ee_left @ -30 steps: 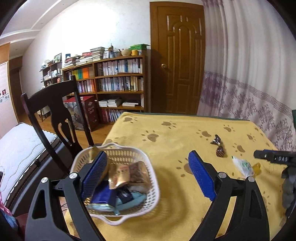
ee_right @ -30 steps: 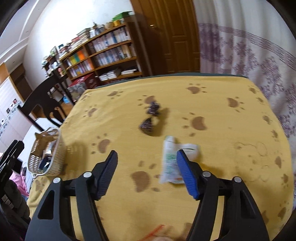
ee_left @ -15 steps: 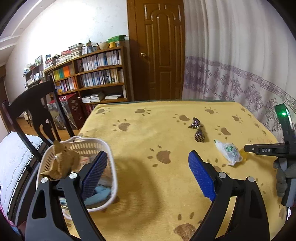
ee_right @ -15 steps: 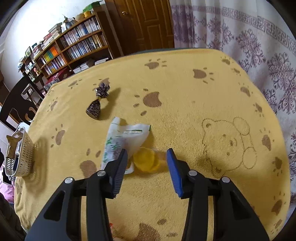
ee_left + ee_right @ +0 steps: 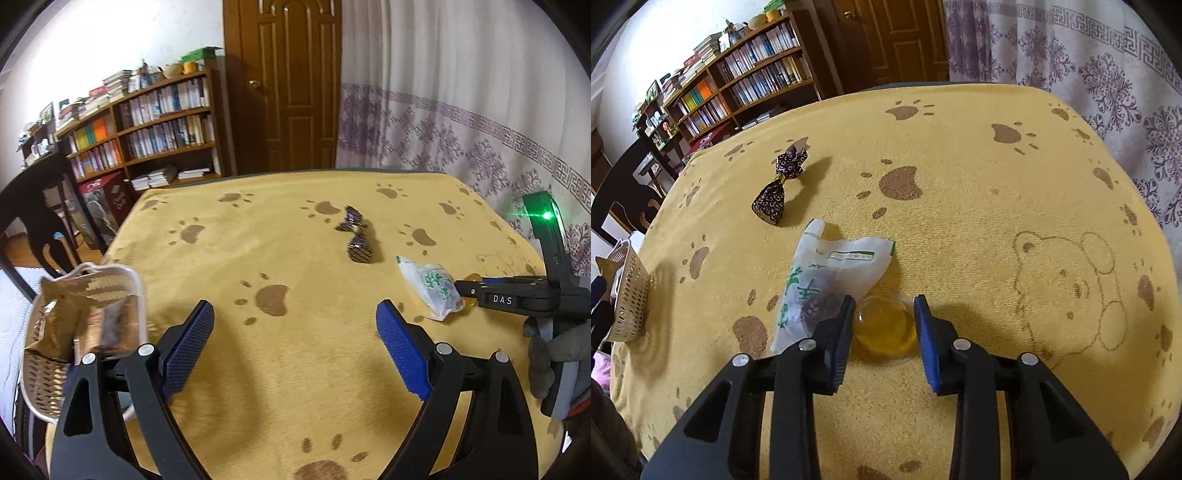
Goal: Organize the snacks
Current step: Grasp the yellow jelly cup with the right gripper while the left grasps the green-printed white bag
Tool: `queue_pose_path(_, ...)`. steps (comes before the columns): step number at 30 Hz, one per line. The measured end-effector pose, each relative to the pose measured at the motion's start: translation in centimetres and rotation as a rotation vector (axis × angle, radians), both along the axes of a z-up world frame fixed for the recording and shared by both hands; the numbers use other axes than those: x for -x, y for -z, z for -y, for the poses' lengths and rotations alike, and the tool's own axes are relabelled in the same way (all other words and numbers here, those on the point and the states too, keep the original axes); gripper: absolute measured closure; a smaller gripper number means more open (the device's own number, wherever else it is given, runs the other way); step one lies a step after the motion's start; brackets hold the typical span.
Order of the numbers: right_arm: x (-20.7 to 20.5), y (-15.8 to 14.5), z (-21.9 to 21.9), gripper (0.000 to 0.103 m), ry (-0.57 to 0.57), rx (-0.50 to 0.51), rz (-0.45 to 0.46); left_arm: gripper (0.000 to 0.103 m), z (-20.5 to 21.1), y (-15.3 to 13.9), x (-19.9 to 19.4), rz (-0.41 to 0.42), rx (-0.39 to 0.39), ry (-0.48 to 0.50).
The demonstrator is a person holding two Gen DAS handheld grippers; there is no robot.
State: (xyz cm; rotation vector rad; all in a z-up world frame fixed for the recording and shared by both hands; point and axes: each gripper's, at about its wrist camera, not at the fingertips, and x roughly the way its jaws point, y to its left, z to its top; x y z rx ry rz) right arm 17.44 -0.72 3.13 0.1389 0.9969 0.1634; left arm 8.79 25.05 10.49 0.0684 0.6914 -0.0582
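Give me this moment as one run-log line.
left gripper: open, empty | right gripper: open, straddling yellow jelly cup | white packet, dark wrapped candy: on cloth | basket: holds snacks

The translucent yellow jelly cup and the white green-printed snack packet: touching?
Touching. The right wrist view shows the white green-printed snack packet with its lower corner lying against the translucent yellow jelly cup at its rim, no cloth visible between.

Your right gripper [image 5: 884, 314] straddles a clear yellow jelly cup [image 5: 885, 325].
Its blue pads sit either side; at ten o'clock a white green-printed packet [image 5: 827, 280], beyond it a dark patterned wrapped sweet [image 5: 779, 186].
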Motion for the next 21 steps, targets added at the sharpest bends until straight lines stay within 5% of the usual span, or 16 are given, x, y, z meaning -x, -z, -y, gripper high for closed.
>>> queue_pose_path(21,1.9,-1.5,5.5,0.07,0.053,-0.073,0.043,0.012,11.7,3.8,-6.4,-0.093,0.003,0.212)
